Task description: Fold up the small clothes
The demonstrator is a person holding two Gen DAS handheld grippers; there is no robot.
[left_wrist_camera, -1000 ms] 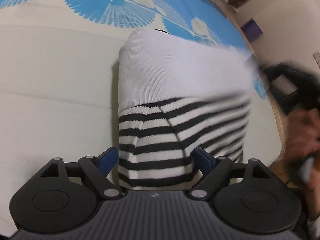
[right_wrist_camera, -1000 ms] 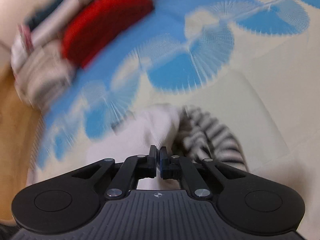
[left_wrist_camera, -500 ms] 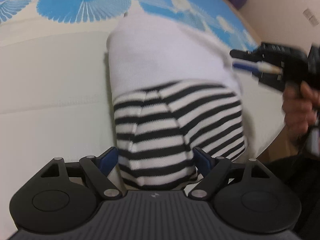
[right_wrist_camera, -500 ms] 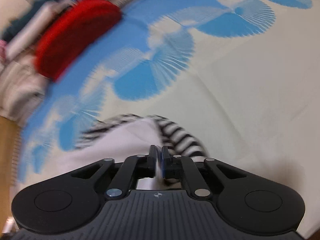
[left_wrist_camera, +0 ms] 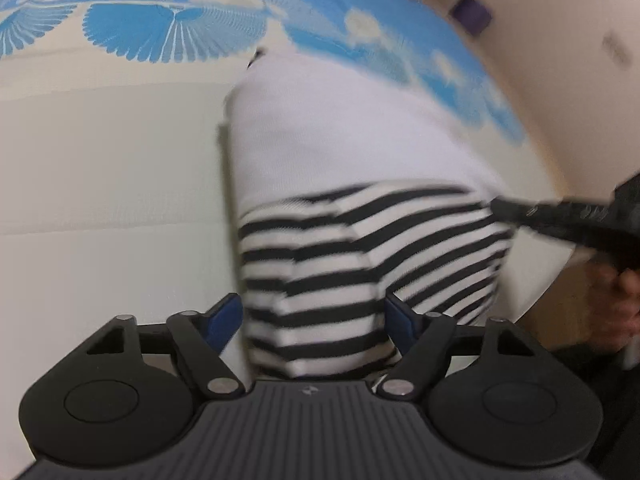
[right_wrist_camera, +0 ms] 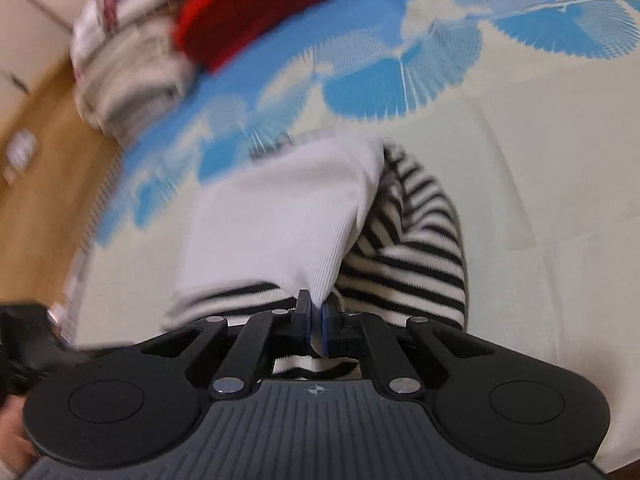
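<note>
A small white garment with a black-and-white striped part [left_wrist_camera: 360, 248] lies on the cream and blue bedsheet [left_wrist_camera: 100, 152]. My left gripper [left_wrist_camera: 314, 320] is open, its blue-padded fingers on either side of the striped end. My right gripper [right_wrist_camera: 314, 314] is shut on a white fold of the same garment [right_wrist_camera: 280, 216], with the striped part to its right. In the left wrist view the right gripper [left_wrist_camera: 560, 216] reaches in from the right at the garment's edge.
A pile of clothes with a red item [right_wrist_camera: 256, 12] and pale folded items [right_wrist_camera: 132, 88] sits at the far end of the bed. A wooden floor [right_wrist_camera: 36, 152] lies to the left of the bed. A pale wall [left_wrist_camera: 560, 40] stands at right.
The right gripper, still shut on the white fold, has carried it over the striped part. The left gripper stays open around the striped end.
</note>
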